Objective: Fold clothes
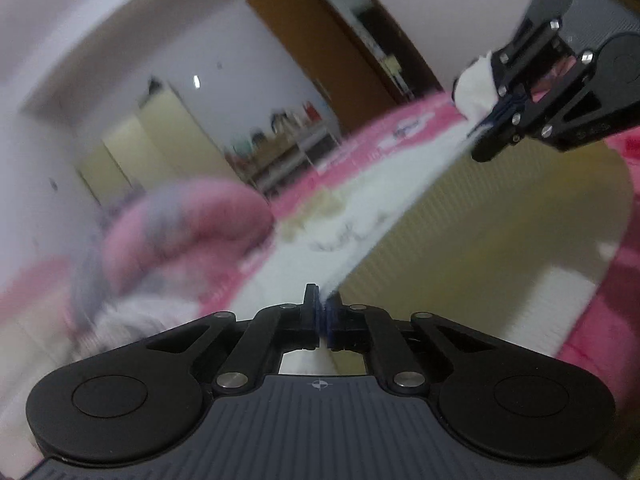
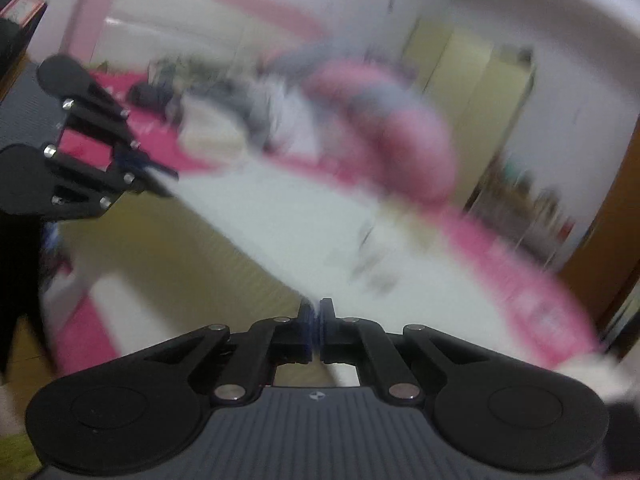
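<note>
A white garment (image 1: 360, 208) with a faint grey print is held taut between both grippers, above a bed. In the left wrist view my left gripper (image 1: 324, 308) is shut on one edge of it at the bottom. My right gripper (image 1: 496, 128) is at the upper right, shut on the other end, with a bunch of white cloth beside its fingers. In the blurred right wrist view the right gripper (image 2: 316, 314) pinches the white garment (image 2: 300, 232), and the left gripper (image 2: 154, 172) grips it at the left.
Under the garment lies a yellow-green ribbed mat (image 1: 500, 220) on a pink bedcover (image 1: 624, 280). A pile of pink and grey clothes (image 1: 180, 224) sits beyond it. Shelves (image 1: 288, 144), pale wardrobes and a wooden door (image 1: 320, 52) line the far walls.
</note>
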A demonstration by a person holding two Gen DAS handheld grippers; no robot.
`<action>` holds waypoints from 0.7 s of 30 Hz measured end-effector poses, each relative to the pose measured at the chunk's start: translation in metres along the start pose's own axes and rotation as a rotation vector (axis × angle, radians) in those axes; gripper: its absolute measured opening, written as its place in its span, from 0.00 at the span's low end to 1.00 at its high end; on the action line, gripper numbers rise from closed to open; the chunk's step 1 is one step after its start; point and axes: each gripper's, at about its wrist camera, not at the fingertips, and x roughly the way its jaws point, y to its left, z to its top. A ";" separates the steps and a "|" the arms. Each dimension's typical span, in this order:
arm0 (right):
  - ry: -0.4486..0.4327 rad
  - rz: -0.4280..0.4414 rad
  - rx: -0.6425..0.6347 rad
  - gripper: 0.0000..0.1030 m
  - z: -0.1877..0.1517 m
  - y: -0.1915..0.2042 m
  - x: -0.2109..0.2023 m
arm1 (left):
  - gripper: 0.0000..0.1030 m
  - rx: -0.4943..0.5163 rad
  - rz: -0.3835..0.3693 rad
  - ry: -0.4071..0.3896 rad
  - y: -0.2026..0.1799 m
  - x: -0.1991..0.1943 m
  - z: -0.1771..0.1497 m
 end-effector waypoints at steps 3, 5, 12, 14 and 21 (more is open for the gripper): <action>0.010 0.042 -0.143 0.02 -0.016 0.021 -0.004 | 0.03 0.085 -0.077 0.083 -0.021 0.002 -0.025; 0.055 0.093 -0.239 0.02 -0.035 0.039 -0.003 | 0.02 0.142 -0.156 0.141 -0.041 -0.001 -0.046; 0.115 0.171 -0.308 0.02 -0.049 0.049 0.001 | 0.02 0.105 -0.157 0.164 -0.044 -0.002 -0.045; 0.118 0.164 -0.326 0.02 -0.051 0.049 0.003 | 0.02 0.143 -0.129 0.144 -0.049 -0.001 -0.048; 0.066 -0.004 -0.445 0.02 -0.050 0.058 0.026 | 0.02 0.215 0.075 0.032 -0.040 0.032 -0.036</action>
